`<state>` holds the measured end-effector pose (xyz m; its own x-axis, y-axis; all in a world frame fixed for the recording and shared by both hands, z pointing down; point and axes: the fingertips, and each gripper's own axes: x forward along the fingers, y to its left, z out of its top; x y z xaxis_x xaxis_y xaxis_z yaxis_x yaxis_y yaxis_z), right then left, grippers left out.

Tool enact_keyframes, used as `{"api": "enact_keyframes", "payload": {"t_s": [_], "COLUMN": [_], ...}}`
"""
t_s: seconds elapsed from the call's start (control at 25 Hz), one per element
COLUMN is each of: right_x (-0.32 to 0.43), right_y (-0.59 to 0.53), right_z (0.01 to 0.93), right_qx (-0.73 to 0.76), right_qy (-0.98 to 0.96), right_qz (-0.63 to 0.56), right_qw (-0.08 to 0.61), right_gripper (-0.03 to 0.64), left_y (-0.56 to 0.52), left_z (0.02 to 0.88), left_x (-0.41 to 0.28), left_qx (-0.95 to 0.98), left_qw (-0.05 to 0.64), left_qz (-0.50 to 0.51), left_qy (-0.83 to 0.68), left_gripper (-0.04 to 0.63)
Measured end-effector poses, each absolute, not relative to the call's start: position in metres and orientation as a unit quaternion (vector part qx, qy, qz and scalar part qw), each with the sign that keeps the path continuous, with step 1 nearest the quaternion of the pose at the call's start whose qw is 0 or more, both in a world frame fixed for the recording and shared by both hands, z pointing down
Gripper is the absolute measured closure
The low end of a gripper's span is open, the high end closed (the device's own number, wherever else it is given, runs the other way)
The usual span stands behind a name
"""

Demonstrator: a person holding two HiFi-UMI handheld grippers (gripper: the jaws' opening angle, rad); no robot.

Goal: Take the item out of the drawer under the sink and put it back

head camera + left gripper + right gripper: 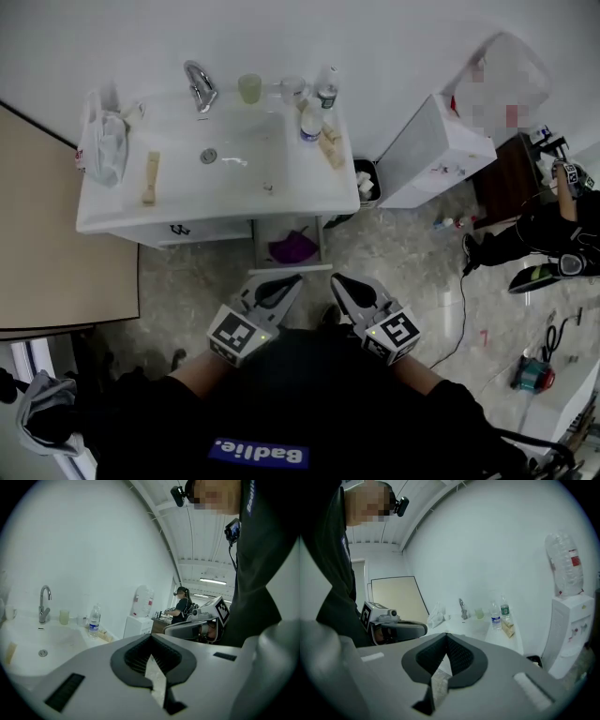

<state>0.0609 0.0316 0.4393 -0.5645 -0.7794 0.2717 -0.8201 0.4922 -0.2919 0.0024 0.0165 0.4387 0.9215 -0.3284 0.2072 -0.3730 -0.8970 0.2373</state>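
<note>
Under the white sink (pixel 187 214) the drawer (pixel 290 270) stands pulled out, and a purple item (pixel 292 248) lies inside it. My left gripper (pixel 292 279) and right gripper (pixel 335 279) hover side by side just in front of the drawer, close to my body. Both are shut with nothing between their jaws. The left gripper view has the shut left gripper (pixel 151 638) pointing up past the sink (pixel 33 644). In the right gripper view the right gripper (pixel 446 637) is likewise shut and empty.
On the sink top are a faucet (pixel 199 86), a green cup (pixel 249 88), two bottles (pixel 325 89), a wooden brush (pixel 150 176) and a white bag (pixel 103 145). A bin (pixel 366 178) and a water dispenser (pixel 436 150) stand right of it. Another person (pixel 553 234) crouches far right.
</note>
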Motion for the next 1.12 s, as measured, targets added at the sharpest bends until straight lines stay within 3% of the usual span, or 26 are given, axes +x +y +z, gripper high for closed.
{"api": "enact_keyframes", "payload": {"t_s": [0.64, 1.12], "right_x": [0.086, 0.061], "right_y": [-0.027, -0.055], "right_z": [0.485, 0.572], "right_qx": [0.361, 0.319], "right_qy": [-0.902, -0.887], "right_qz": [0.221, 0.288], "right_qw": [0.09, 0.17], "right_gripper": [0.615, 0.614], "left_y": [-0.03, -0.031], "left_z": [0.441, 0.456], "left_x": [0.047, 0.029], "left_qx": [0.948, 0.937], "left_qw": [0.167, 0.184], "left_qz": [0.066, 0.065], "left_qy": [-0.263, -0.288], "left_gripper": [0.591, 0.591]}}
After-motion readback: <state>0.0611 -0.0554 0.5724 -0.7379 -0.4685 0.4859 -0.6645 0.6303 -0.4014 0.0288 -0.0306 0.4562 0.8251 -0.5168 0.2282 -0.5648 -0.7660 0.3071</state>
